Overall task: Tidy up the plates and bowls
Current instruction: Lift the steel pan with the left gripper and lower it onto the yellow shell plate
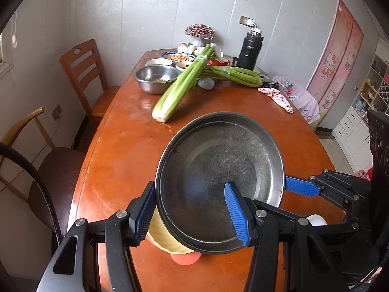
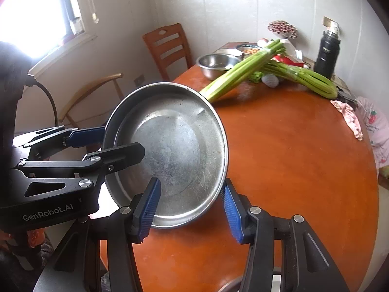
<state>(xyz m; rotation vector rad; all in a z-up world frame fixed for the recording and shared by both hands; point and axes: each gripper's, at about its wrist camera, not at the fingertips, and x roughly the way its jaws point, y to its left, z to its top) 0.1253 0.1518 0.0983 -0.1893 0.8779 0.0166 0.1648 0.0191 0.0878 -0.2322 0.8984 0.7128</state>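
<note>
A: Which step is in hand?

B: Carrying, I'd say. Both tongs share one steel plate (image 1: pixel 218 182), lifted clear of the desk (image 1: pixel 116 160) and tilted, its near edge over a yellow bowl (image 1: pixel 165 241) sitting on something pink.

A: How are the tongs set?

B: The left tongs (image 1: pixel 192 214) pinch the plate's near-left rim, one blue pad outside the wall, the other inside on the dish floor. The right tongs (image 2: pixel 189 209) straddle its near-right rim in the same way, pads closed on it.

A: So where is the plate relative to them?

B: Between the two, spreading away toward the far side, each holding one edge.

A: And next?

B: Probably a place to set it. The far end holds a steel bowl (image 1: pixel 156 77), smaller dishes and celery (image 1: pixel 184 82); stacking there means keeping both grips level and moving together, or the plate twists out.
</note>
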